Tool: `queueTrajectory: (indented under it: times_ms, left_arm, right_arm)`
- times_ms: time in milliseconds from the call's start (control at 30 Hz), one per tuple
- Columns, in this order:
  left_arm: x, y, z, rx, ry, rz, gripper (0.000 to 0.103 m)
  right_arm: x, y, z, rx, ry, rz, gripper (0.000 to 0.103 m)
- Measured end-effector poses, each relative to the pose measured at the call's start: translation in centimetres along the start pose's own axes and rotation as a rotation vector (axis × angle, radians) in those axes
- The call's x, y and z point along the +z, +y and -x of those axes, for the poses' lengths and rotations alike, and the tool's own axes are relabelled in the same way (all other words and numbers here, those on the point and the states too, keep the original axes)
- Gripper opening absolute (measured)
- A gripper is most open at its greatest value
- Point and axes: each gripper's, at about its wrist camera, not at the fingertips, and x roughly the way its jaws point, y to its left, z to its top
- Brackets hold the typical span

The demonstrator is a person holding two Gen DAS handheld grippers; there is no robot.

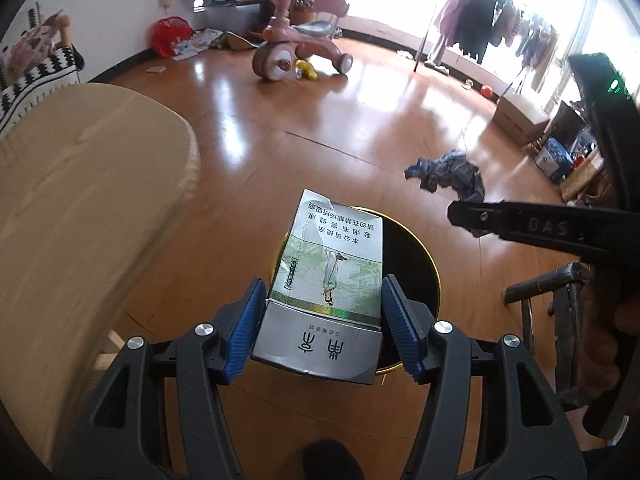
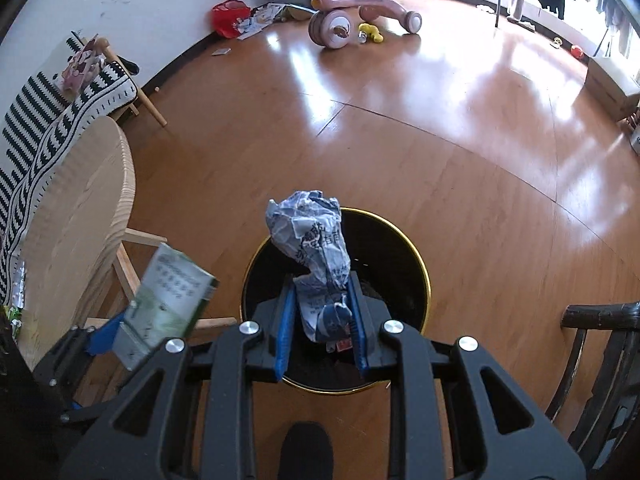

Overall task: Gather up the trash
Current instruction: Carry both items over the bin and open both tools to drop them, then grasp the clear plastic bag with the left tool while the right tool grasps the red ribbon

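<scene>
My left gripper [image 1: 324, 312] is shut on a flattened green-and-grey cigarette carton [image 1: 332, 268] and holds it over the black gold-rimmed trash bin [image 1: 416, 256] on the floor. My right gripper [image 2: 322, 320] is shut on a crumpled blue-and-white wrapper [image 2: 316, 248] directly above the same bin [image 2: 392, 256]. In the right wrist view the carton [image 2: 168, 304] and the left gripper [image 2: 100, 336] show at lower left, beside the bin. In the left wrist view the right gripper's finger [image 1: 520, 226] and the wrapper [image 1: 452, 174] show at right.
A round light-wood table [image 1: 80, 208] stands left of the bin, also in the right wrist view [image 2: 76, 216]. A dark wooden chair [image 2: 600, 344] is at right. A pink tricycle [image 1: 296, 48], red bag [image 1: 170, 36] and clothes rack [image 1: 480, 20] stand far off.
</scene>
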Motion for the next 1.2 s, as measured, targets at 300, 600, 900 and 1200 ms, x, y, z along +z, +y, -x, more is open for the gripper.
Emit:
queueTrajectory:
  times_ms: [300,600,900,1200]
  left_arm:
    - [0.8,-0.9,-2.3,-0.021,0.022,-0.001,0.059]
    - [0.6,-0.2,-2.1,-0.021,0.02,0.01,0.082]
    - [0.7,2.8,3.5,0.018,-0.059,0.034,0.091]
    - [-1.4,12.7,14.7,0.174,-0.173,0.159,0.093]
  right_arm:
    - [0.6,-0.1,-0.3,0.004,0.0,-0.016,0.025]
    - [-0.1,0.8,0.4,-0.033,-0.035,-0.005,0.054]
    - [0.4,5.1,1.6,-0.015,-0.085,0.029,0.079]
    - [-0.9,18.6,4.2,0.087,-0.158,0.202,0.084]
